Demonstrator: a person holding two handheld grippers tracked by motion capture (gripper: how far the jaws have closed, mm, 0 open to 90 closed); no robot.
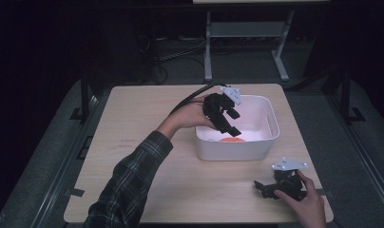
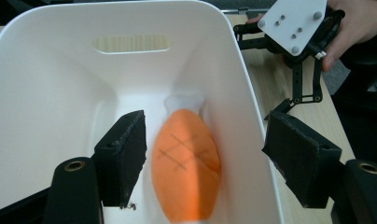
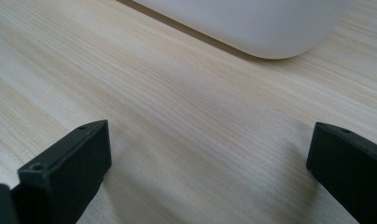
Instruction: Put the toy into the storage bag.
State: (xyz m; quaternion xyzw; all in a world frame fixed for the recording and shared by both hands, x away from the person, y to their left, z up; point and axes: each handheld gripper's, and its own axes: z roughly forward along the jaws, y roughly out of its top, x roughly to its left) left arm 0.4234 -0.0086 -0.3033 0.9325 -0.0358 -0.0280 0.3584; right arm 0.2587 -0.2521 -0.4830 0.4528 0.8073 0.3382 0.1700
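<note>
A white plastic bin stands on the wooden table, right of centre. An orange fish-shaped toy with a pale tail lies on the bin's floor, and its orange edge peeks over the near wall in the high view. My left gripper hangs over the bin's left side, tilted down into it, jaws open. In the left gripper view the toy lies below, between the two pads, touching neither. My right gripper rests low on the table near the front right corner, open, with bare wood between its jaws.
The bin's rounded corner sits just beyond the right gripper. A slot handle is cut in the bin's far wall. The table's right edge runs close to the right hand. A metal stand is behind the table.
</note>
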